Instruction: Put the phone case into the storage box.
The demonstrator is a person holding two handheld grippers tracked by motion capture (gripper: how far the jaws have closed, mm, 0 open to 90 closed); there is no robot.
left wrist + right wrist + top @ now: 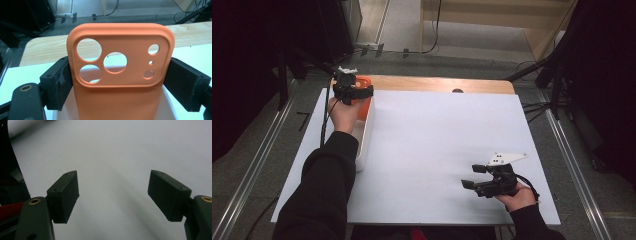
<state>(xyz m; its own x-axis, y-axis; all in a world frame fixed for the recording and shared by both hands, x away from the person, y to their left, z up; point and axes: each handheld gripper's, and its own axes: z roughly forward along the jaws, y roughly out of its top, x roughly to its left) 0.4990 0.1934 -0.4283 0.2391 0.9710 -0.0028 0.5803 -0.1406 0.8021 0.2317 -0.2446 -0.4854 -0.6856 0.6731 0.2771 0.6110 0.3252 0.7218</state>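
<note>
From the high view, the left tool (362, 91) holds an orange phone case (364, 100) over a white tray (364, 145) near the far left corner of the bench (442, 150); the right tool (474, 176) rests near the near right corner. In the left gripper view, the phone case (120, 75) stands upright, its sides clamped between the jaws; no writing shows on it. In the right gripper view, the jaws stand wide over the bare bench (112, 157).

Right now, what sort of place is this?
Probably a recording studio or lab, not a home: black curtains, stand legs and floor cables surround a white-topped wooden table, where the left gripper clamps an orange silicone phone case.
</note>
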